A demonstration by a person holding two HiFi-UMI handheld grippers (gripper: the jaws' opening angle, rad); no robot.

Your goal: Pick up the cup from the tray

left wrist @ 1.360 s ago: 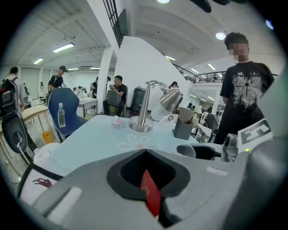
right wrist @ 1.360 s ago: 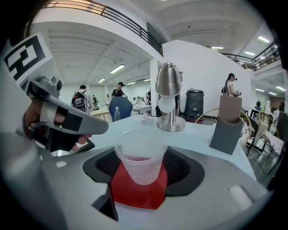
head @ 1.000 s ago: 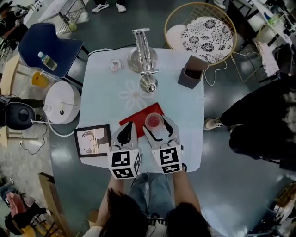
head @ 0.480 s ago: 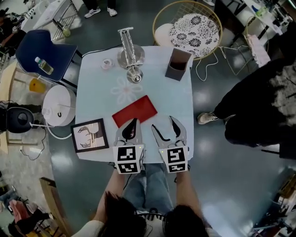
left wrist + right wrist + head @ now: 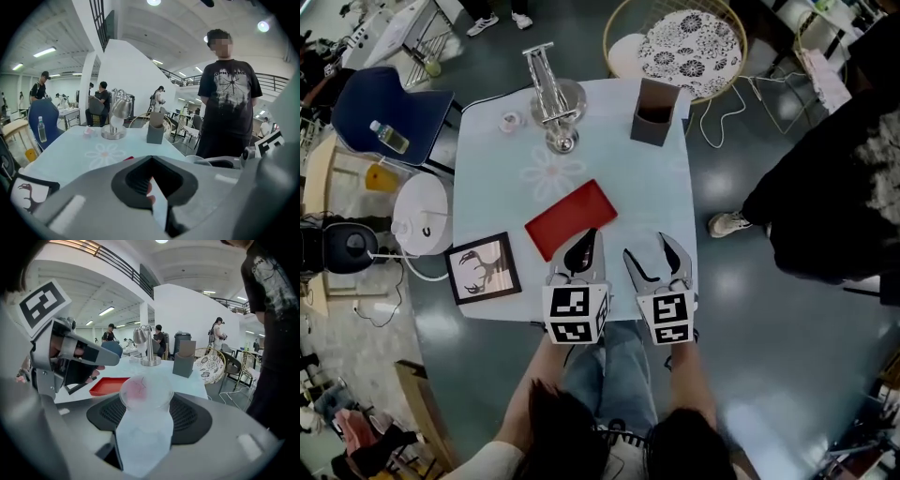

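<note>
My right gripper [image 5: 652, 253] is shut on a clear plastic cup [image 5: 144, 392] with a reddish tint inside; the cup stands upright between the two jaws. In the head view this gripper hovers over the white table [image 5: 628, 178], to the right of the red tray [image 5: 567, 217], which is bare. My left gripper [image 5: 587, 244] is shut with nothing in it, and its tips lie over the tray's near right corner. In the right gripper view the left gripper [image 5: 70, 357] shows at the left, with the tray [image 5: 108, 385] beyond it.
A framed deer picture [image 5: 484, 267] lies at the table's near left corner. A chrome stand [image 5: 551, 98], a small pink thing [image 5: 509, 121] and a brown box [image 5: 654, 112] stand along the far side. A person in black [image 5: 834, 159] stands to the right.
The right gripper has carried the cup off the red tray, toward the near right of the table. The left gripper drew back alongside it. The tray now lies bare.
</note>
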